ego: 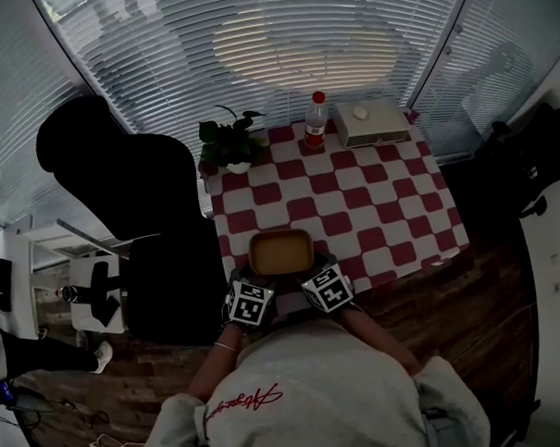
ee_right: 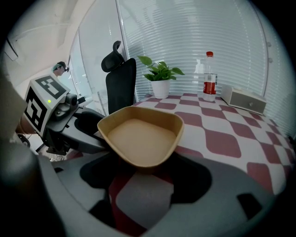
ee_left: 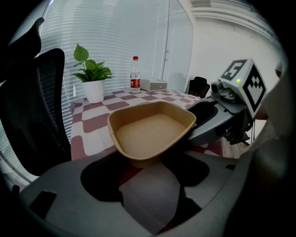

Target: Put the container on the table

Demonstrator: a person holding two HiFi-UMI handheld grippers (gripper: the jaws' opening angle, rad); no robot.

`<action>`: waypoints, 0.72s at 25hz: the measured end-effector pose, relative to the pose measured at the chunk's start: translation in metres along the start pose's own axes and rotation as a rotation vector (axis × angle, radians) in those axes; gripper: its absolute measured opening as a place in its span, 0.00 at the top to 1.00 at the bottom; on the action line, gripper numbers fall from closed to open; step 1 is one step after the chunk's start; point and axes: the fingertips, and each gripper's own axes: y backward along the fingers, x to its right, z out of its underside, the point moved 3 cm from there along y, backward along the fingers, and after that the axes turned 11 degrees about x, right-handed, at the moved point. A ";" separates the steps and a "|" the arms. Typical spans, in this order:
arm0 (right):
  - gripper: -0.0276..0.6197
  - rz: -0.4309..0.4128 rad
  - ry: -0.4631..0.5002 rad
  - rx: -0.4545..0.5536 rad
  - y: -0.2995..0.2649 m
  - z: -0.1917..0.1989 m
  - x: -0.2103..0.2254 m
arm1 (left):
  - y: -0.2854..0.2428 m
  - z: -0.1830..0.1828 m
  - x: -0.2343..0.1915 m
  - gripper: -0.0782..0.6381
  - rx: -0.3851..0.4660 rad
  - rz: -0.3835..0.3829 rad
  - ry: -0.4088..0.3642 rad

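A tan, empty, rounded-square container (ego: 281,252) sits over the near edge of the red-and-white checked table (ego: 372,214). My left gripper (ego: 257,280) is shut on its near left corner and my right gripper (ego: 315,273) on its near right corner. In the left gripper view the container (ee_left: 152,132) fills the middle, its nearest corner between my left gripper's (ee_left: 145,165) jaws, with the right gripper's body (ee_left: 222,115) beside it. The right gripper view shows the container (ee_right: 141,136) the same way in my right gripper (ee_right: 144,170). Whether its base touches the table I cannot tell.
A potted plant (ego: 228,141), a red-capped bottle (ego: 315,124) and a white box (ego: 372,121) stand along the table's far edge. A black office chair (ego: 140,205) is close to the table's left side. Blinds cover the windows behind. White furniture (ego: 41,275) stands at the far left.
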 end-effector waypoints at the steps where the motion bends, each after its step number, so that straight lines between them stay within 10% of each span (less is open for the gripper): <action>1: 0.42 0.001 0.002 0.003 0.000 0.000 0.000 | 0.000 -0.001 0.000 0.43 0.002 -0.001 -0.001; 18: 0.41 0.036 0.065 0.033 0.002 0.001 -0.008 | 0.003 -0.001 0.000 0.43 0.055 -0.018 0.006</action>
